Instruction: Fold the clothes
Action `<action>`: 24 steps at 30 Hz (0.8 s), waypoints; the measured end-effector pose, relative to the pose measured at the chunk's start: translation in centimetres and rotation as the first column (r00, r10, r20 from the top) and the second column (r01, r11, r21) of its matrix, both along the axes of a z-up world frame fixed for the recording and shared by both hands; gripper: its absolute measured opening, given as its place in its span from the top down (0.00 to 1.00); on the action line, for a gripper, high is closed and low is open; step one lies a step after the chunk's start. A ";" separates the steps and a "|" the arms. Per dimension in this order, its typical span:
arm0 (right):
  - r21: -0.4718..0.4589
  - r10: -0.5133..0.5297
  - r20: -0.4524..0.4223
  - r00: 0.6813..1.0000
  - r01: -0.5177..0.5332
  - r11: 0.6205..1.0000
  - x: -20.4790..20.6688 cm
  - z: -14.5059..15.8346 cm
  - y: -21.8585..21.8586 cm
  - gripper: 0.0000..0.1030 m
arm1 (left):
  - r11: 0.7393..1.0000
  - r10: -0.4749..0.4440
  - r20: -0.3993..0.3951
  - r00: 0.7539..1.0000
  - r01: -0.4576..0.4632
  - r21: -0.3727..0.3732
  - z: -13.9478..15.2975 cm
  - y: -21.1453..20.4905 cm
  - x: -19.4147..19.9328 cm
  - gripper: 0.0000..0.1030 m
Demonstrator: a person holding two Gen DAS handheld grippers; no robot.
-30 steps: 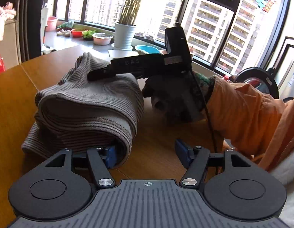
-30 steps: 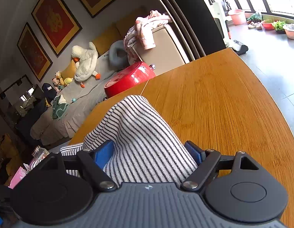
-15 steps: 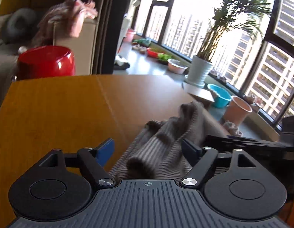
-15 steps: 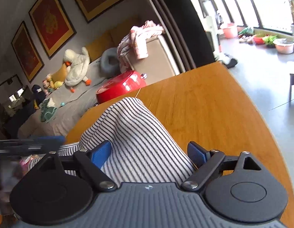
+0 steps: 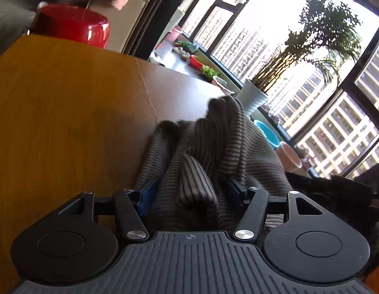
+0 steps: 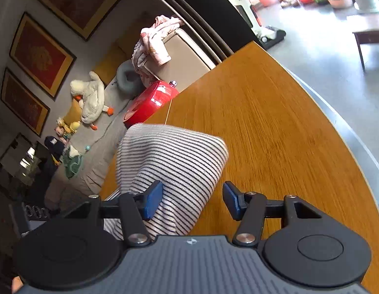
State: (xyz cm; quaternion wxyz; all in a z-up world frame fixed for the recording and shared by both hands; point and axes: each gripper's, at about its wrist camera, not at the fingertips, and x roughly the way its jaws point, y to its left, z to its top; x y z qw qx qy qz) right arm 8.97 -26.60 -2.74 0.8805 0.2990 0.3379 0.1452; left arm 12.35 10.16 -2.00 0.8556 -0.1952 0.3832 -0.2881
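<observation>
Tools both angle downward over the wooden tabletop (image 5: 67, 112), jaws closing. Left tool (image 5: 189, 193) pinches a bunched fold of ribbed striped sweater (image 5: 214, 147) at six o'clock. Right tool (image 6: 189, 199) stands half open; only its left pad touches the cloth (image 6: 170, 161). Only the right view shows framed pictures (image 6: 40, 56).

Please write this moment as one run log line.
left gripper: closing, striped garment between jaws | right gripper: closing, garment partly between | on table

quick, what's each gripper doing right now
left gripper: jaws closing around a bunched fold of the striped garment.
right gripper: jaws closing, striped garment between them, only the left pad touching.
</observation>
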 end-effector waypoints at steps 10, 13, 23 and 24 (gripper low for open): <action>-0.558 0.210 0.162 0.964 -0.086 0.825 5.2 6.4 6.8 0.37 | 0.993 -0.026 -0.045 0.999 0.020 -0.119 0.6 0.6 -2.3 0.25; -0.545 0.254 0.263 0.931 -0.074 0.835 0.5 8.3 6.3 0.29 | 0.992 0.071 0.006 0.997 -0.070 -0.100 1.4 2.8 -2.4 0.25; -0.615 0.419 0.140 0.897 -0.253 0.747 -6.9 5.5 10.0 0.39 | 0.999 0.053 0.023 0.998 -0.053 -0.004 0.9 0.8 -3.1 0.40; -0.617 0.419 0.183 0.889 -0.228 0.753 -7.3 6.7 10.0 0.40 | 0.999 0.052 0.022 0.998 -0.052 -0.003 0.7 0.8 -3.1 0.43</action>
